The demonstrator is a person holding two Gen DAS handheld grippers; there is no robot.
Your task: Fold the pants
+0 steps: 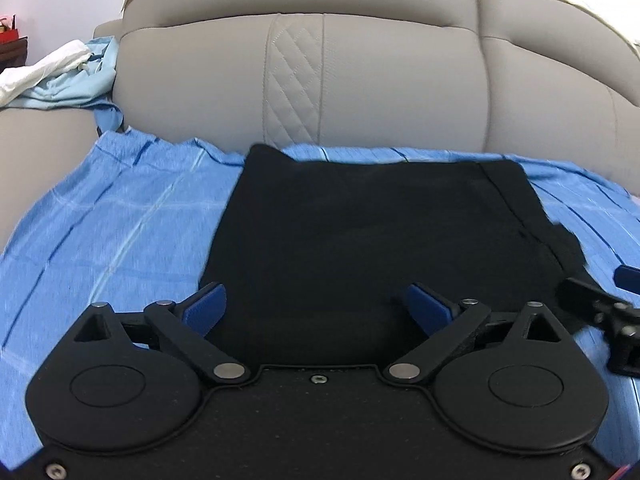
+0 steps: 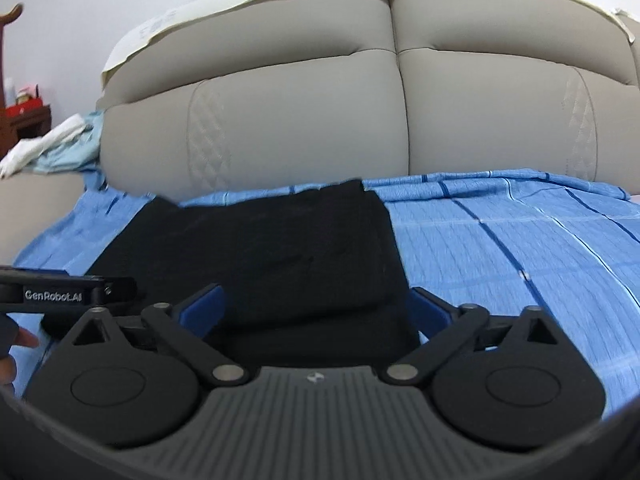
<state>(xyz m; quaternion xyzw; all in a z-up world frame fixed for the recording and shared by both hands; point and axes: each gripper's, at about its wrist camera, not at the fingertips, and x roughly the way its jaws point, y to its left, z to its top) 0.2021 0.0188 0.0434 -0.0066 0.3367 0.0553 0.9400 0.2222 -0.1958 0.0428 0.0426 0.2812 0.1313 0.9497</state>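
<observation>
Black pants [image 1: 372, 236] lie folded into a flat, roughly square stack on a blue checked sheet [image 1: 104, 216]. The same pants [image 2: 260, 252] fill the middle of the right wrist view. My left gripper [image 1: 316, 304] hangs just in front of the stack's near edge, jaws wide open, nothing between the blue pads. My right gripper [image 2: 316, 304] stands open too, over the near right part of the stack, pads off the cloth. In the left wrist view the right gripper [image 1: 600, 304] shows at the right edge. The left gripper's body [image 2: 68, 290] shows at the left of the right wrist view.
A padded beige headboard [image 1: 360, 80] rises right behind the sheet. White and pale blue clothes [image 1: 60, 76] are heaped at the far left by a dark wooden stand [image 2: 20, 120]. A person's hand [image 2: 12, 340] is at the left edge. Open sheet [image 2: 520, 248] spreads to the right.
</observation>
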